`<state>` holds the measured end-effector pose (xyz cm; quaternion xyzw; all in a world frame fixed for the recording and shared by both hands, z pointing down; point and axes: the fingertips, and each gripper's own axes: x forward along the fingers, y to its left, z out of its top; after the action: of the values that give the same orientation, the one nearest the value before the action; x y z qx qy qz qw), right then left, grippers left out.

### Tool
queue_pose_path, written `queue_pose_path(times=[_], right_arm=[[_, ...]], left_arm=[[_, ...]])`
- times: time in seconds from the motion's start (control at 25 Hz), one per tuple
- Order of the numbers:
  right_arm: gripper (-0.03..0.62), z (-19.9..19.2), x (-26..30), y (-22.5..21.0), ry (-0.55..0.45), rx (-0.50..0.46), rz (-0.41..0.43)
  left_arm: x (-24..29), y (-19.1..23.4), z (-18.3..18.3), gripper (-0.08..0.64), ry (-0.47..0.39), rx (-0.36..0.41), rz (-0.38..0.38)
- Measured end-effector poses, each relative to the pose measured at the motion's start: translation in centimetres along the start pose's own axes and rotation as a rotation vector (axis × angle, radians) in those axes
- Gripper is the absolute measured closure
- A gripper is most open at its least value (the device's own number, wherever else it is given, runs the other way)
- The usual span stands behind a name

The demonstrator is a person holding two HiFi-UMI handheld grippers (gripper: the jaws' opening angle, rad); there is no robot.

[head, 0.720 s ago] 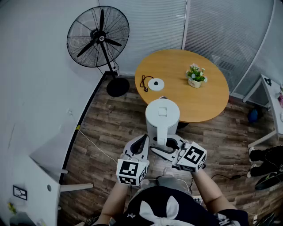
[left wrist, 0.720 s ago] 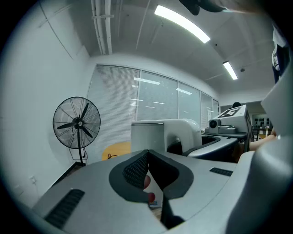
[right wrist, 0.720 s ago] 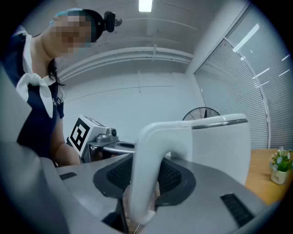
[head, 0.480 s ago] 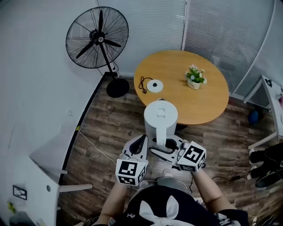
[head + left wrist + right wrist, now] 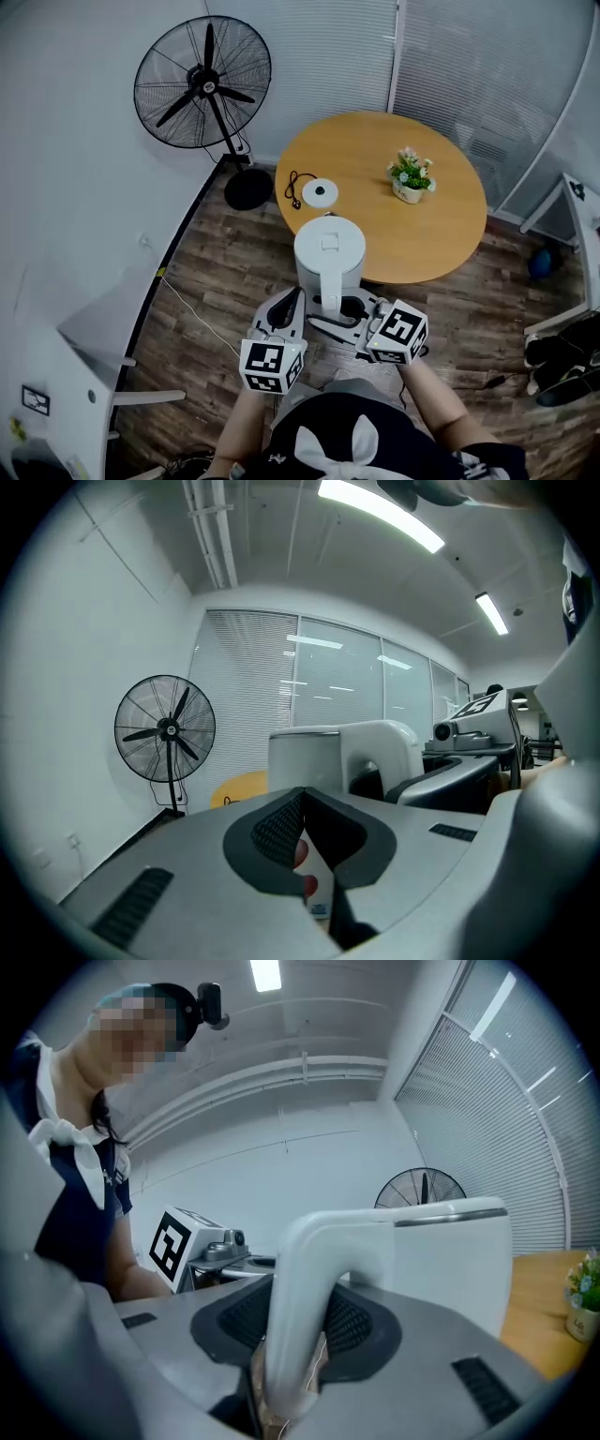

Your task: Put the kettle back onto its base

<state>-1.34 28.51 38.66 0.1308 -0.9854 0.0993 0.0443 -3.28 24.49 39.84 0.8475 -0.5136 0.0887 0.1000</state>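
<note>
The white kettle [image 5: 329, 253] hangs in the air over the wood floor, just short of the round table's near edge. My right gripper [image 5: 354, 309] is shut on its curved handle [image 5: 302, 1316], with the body [image 5: 452, 1260] out ahead of the jaws. The round white base [image 5: 320, 192] lies on the table [image 5: 441, 234] near its left edge, with a black cord [image 5: 294, 183] beside it. My left gripper [image 5: 291, 302] is held just left of the kettle [image 5: 309, 752], its jaws shut with nothing between them and not touching the kettle.
A small potted plant [image 5: 410, 176] stands on the table right of the base. A black pedestal fan [image 5: 202, 84] stands on the floor at the far left by the wall. A white cable [image 5: 202, 314] runs across the floor; shoes [image 5: 562, 361] lie at the right.
The kettle and both grippers have drifted a little left and slightly nearer the base on the table. The grip on the handle is unchanged.
</note>
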Motion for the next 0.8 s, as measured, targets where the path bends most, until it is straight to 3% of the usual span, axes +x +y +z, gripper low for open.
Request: queue_pose_path(times=[0.44, 0.8], right_arm=[[0.442, -1.5, -2.9, -6.1, 0.04, 0.046, 0.03], [0.442, -1.8, -0.3, -11.3, 0.054, 0.082, 0.006]], left_arm=[[5.1, -0.2, -1.5, 0.538, 0.053, -0.041, 0.064], [9.7, 3.6, -1.5, 0.538, 0.075, -0.054, 0.035]])
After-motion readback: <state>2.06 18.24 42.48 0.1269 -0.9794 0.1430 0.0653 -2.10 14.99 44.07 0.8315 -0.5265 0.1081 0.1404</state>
